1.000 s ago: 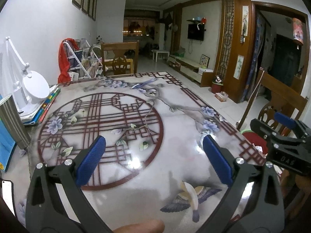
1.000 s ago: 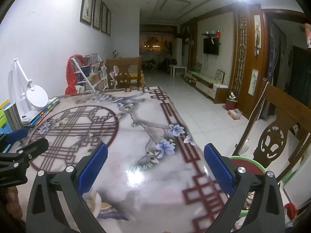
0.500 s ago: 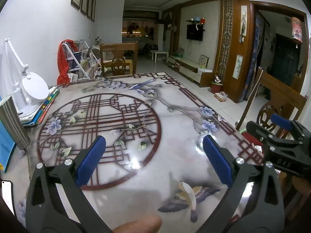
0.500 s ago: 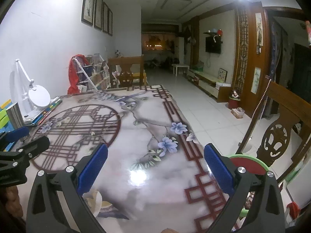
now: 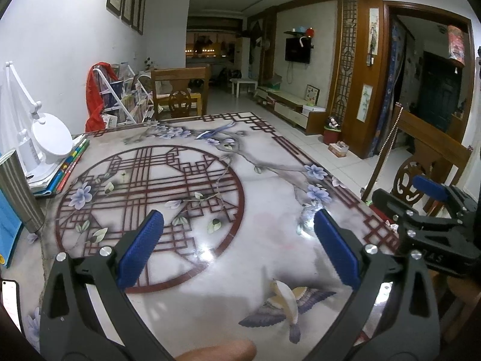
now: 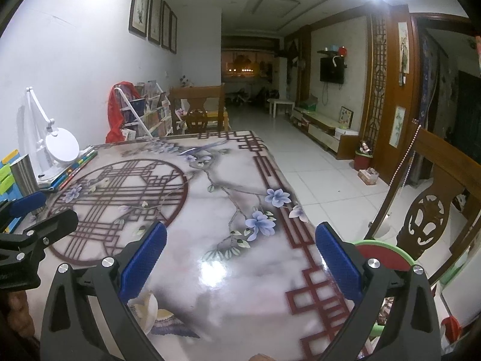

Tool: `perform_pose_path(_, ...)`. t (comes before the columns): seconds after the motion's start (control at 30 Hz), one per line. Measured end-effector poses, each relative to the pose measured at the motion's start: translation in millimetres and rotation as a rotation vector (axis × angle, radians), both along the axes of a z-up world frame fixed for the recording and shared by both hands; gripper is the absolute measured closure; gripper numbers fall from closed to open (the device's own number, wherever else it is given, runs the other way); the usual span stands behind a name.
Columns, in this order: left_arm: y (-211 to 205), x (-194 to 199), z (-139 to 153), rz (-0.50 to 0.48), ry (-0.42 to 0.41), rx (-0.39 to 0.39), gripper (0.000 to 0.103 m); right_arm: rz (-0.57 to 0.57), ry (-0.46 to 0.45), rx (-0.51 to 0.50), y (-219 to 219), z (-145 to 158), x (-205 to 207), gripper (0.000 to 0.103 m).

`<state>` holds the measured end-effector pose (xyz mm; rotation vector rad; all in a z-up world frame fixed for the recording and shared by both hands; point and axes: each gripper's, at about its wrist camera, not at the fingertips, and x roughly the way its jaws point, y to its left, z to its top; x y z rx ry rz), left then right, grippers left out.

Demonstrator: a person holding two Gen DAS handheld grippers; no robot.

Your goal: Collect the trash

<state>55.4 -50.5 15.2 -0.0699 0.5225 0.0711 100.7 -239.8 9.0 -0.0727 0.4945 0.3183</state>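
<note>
A pale curved peel lies on the patterned tabletop near its front edge, on the painted bird. In the left wrist view its long axis runs from upper left to lower right, arched side up. The left hand-held gripper hovers above the tabletop with jaws spread wide and nothing between them; the peel sits just right of its centre line. The right hand-held gripper is likewise spread and empty, the peel beside its left finger. A white desk lamp stands far left.
</note>
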Motion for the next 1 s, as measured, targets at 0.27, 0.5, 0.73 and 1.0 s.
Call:
perform_pose_path(0.27,-1.3,-0.4,0.4,-0.003,0.001,0.001,0.005,0.006,0.016,-0.002,-0.9,-1.1,0.2,0.007)
perform_pose_path(0.5,-1.3,-0.2,0.5,-0.004,0.001,0.000,0.005,0.005,0.018,-0.002,-0.7,-1.8,1.4,0.007)
perform_pose_path(0.73,-4.1,-3.5,4.1,-0.005,-0.027,0.007,0.005,0.004,0.018,-0.001,-0.8,-2.1,1.4,0.007)
perform_pose_path(1.0,-0.8,-2.7,4.2,0.036,-0.012,0.011,0.005,0.005,0.017,-0.002,-0.5,-1.9,1.5,0.007)
